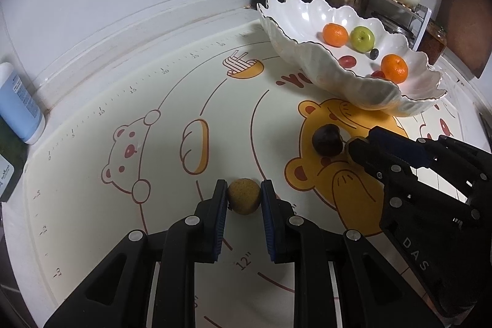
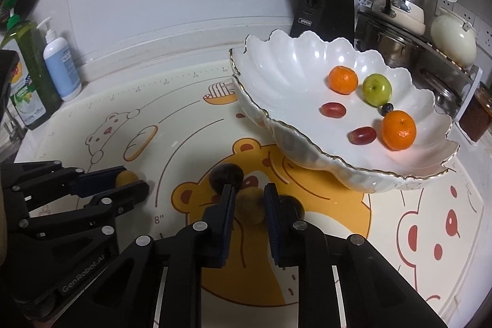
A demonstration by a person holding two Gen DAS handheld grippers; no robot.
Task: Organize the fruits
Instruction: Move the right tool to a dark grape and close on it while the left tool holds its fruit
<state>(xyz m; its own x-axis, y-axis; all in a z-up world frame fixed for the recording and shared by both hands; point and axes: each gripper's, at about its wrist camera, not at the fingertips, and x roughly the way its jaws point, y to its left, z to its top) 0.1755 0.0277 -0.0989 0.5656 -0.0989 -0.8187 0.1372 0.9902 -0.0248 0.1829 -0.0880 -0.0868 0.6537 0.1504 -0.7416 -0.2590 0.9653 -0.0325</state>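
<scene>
Left fingers [image 1: 244,194]: angled down, clamping my brown fruit [image 1: 243,195] before the bowl [image 1: 307,57].
Right fingers [image 2: 249,199]: angled down, around a second brown fruit [image 2: 250,206]; grip unclear.

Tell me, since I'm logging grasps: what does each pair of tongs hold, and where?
Left tongs pinch a small tan fruit by its sides. Right tongs flank a brown fruit at its sides; contact is unclear.

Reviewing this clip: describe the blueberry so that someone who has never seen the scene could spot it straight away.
Find the white scalloped bowl with a gold rim, sitting on the cartoon bear mat in front of the black knife block. Inside it, look between the green apple and the nearer tangerine. The blueberry is the smallest fruit there and the only dark blue one.
</scene>
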